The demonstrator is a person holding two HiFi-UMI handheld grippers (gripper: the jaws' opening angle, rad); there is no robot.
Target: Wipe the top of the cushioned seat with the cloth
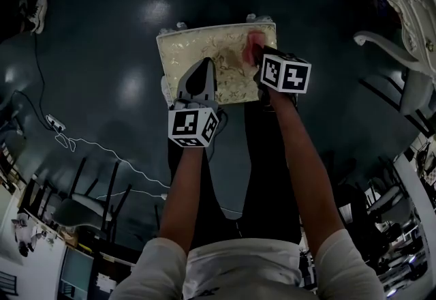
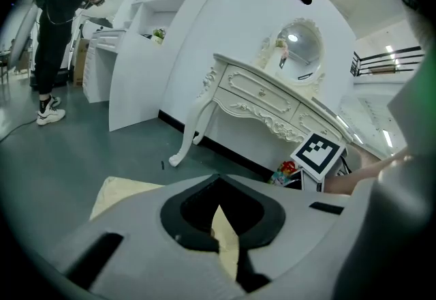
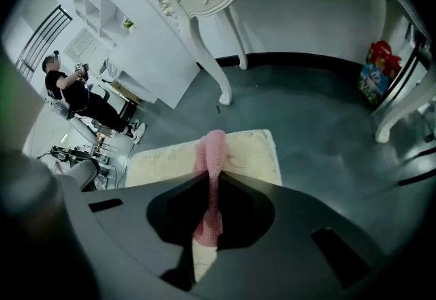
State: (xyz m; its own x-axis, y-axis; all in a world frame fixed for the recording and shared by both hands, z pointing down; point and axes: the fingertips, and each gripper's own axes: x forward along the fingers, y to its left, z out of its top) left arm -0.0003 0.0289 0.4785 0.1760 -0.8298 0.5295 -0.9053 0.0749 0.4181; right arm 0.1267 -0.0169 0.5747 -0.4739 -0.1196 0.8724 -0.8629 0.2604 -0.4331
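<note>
A cream, gold-patterned cushioned seat [image 1: 204, 46] stands on the dark floor in front of me. My right gripper [image 1: 260, 60] is over its right part and shut on a pink cloth [image 1: 254, 45]. In the right gripper view the cloth [image 3: 212, 148] runs out between the closed jaws of my right gripper [image 3: 212, 179] and lies on the seat [image 3: 167, 159]. My left gripper [image 1: 204, 65] hovers over the seat's near middle. Seen from its own camera, the left gripper [image 2: 218, 178] has its jaws together with nothing in them, and the seat [image 2: 119, 193] shows beneath.
A white ornate dressing table [image 2: 269, 97] with an oval mirror stands beyond the seat, its leg [image 3: 208, 63] close by. A colourful bag [image 3: 377, 73] sits under it. A white chair [image 1: 392, 46] is at right, a cable [image 1: 102, 152] trails at left, and a person [image 2: 58, 26] stands far off.
</note>
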